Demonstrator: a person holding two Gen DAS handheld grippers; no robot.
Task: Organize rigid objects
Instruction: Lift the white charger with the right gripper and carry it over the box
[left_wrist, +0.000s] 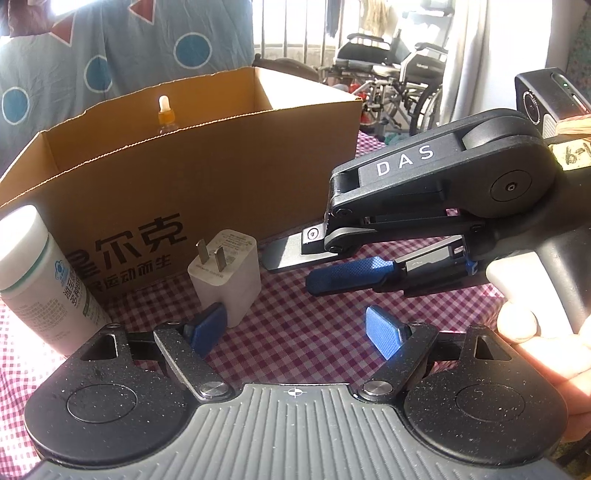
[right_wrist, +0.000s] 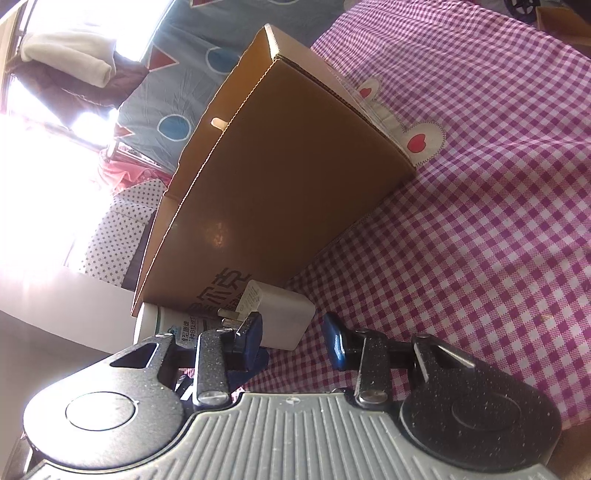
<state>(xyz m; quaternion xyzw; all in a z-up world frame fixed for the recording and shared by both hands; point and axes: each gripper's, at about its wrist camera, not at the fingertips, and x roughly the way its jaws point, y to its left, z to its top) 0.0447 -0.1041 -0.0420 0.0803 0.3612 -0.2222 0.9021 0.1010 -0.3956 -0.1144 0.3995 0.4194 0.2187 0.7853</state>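
Observation:
A white charger plug (left_wrist: 225, 273) stands on the checked cloth in front of a brown cardboard box (left_wrist: 203, 166), prongs up. My left gripper (left_wrist: 295, 328) is open wide; its left pad (left_wrist: 207, 326) sits at the charger's near corner, and nothing lies between the fingers. My right gripper (left_wrist: 291, 271) reaches in from the right, open a little and empty, its tips just right of the charger. In the right wrist view the charger (right_wrist: 284, 317) lies just beyond my right gripper (right_wrist: 293, 339), behind the left finger. A white bottle (left_wrist: 44, 280) stands left of the charger. A dropper bottle (left_wrist: 164, 114) stands inside the box.
The pink checked cloth (right_wrist: 480, 240) covers the surface, with bare cloth to the right of the box (right_wrist: 288, 177). A person's hand (left_wrist: 535, 332) holds the right gripper's handle. Blue patterned fabric (left_wrist: 110, 48) hangs behind the box, and a wheelchair (left_wrist: 388, 74) stands at the back.

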